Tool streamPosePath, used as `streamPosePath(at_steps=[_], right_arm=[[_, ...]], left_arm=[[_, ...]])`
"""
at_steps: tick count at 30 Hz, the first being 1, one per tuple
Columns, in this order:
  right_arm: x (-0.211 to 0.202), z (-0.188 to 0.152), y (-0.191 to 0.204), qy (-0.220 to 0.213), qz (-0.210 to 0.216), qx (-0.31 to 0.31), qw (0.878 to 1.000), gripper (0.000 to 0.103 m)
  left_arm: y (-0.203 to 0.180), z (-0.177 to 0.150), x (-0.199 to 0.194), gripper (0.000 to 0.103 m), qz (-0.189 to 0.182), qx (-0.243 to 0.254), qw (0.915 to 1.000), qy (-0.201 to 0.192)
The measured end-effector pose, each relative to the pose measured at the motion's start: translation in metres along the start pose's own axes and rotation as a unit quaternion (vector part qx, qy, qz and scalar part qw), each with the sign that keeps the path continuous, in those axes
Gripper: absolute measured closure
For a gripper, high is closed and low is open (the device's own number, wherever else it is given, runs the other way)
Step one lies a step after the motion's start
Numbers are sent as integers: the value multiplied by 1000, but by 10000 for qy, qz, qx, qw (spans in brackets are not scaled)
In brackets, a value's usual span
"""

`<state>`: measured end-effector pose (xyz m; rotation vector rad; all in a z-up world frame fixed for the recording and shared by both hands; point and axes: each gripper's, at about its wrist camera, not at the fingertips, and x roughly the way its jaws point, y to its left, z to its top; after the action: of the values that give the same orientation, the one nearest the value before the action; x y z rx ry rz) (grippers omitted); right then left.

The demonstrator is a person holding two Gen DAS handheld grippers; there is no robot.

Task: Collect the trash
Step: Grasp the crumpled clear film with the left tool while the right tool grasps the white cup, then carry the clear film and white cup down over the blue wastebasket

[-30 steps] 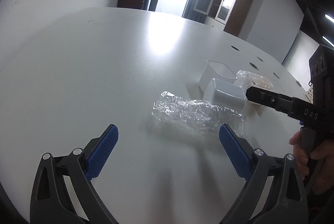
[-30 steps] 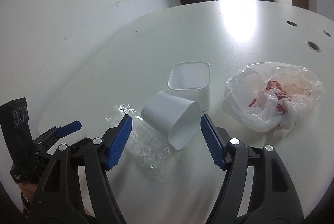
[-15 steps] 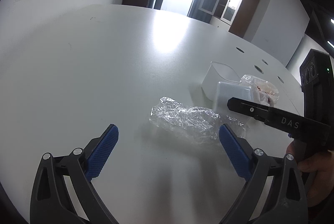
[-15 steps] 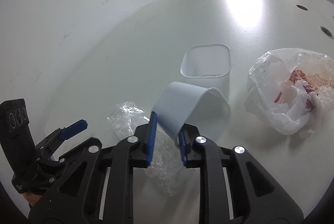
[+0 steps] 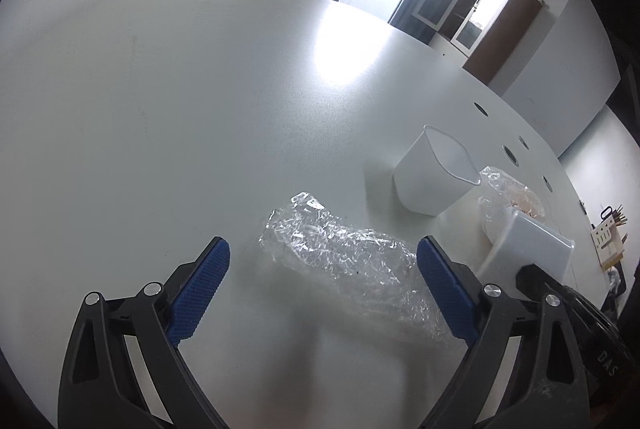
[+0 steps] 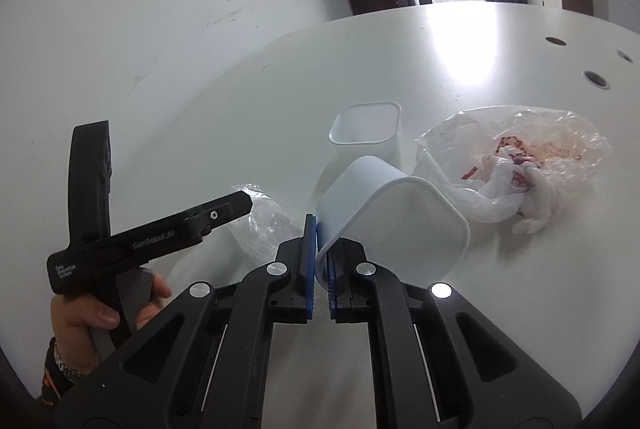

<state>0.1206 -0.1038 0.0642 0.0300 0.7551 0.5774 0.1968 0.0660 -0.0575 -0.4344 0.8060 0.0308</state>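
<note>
My right gripper [image 6: 319, 261] pinches one white cup's [image 6: 394, 217] rim; left gripper [image 5: 320, 289] spread over clear wrap [image 5: 348, 261]; upright cup [image 6: 366, 129], bag [image 6: 516, 157] remain mid-desk

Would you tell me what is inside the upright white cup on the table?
The upright white cup looks empty as far as its open top shows; its bottom is hidden by the near wall.

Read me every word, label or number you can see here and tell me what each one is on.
"DAS": on the right gripper body, at the left wrist view's lower right edge.
"GenRobot.AI": seemingly, on the left gripper arm; small.
"Data Acquisition System": probably, on its handle; tiny.
Red print on the plastic bag: too crumpled to read.
</note>
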Motion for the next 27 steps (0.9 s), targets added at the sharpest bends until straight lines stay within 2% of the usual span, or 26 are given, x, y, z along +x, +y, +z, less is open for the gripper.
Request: streamPosePath(at_steps=[4, 7, 10, 11, 13, 15, 19, 23, 27], right_arm=[[-20, -10, 3, -110, -95, -211, 9997, 99], [-32, -15, 2, -146, -129, -308, 9993, 98], [-41, -21, -3, -157, -123, -288, 9994, 98], [-40, -23, -3, -154, -116, -284, 9994, 98], [-45, -28, -5, -164, -110, -261, 9995, 98], [-51, -33, -7, -177, -109, -263, 9994, 98], [-64, -37, -4, -249, -161, -363, 9989, 98], [-78, -41, 0, -346, -165, -490, 9981, 98], [-92, -49, 2, -423, -160, -566, 9974, 98]], left_arm=[[-15, -2, 15, 14, 272, 223, 9992, 192], [-21, -5, 21, 27, 285, 249, 9989, 274], [-28, -6, 20, 44, 325, 359, 9986, 233], [-30, -6, 19, 60, 372, 412, 9983, 201], [-32, -7, 17, 65, 369, 441, 9982, 182], [-35, -8, 11, 79, 283, 528, 9981, 158], [-45, -16, -15, 83, 257, 700, 9971, -133], [-55, -29, -56, 83, 92, 813, 9954, -493], [-58, -47, -96, 83, 80, 989, 9914, -850]])
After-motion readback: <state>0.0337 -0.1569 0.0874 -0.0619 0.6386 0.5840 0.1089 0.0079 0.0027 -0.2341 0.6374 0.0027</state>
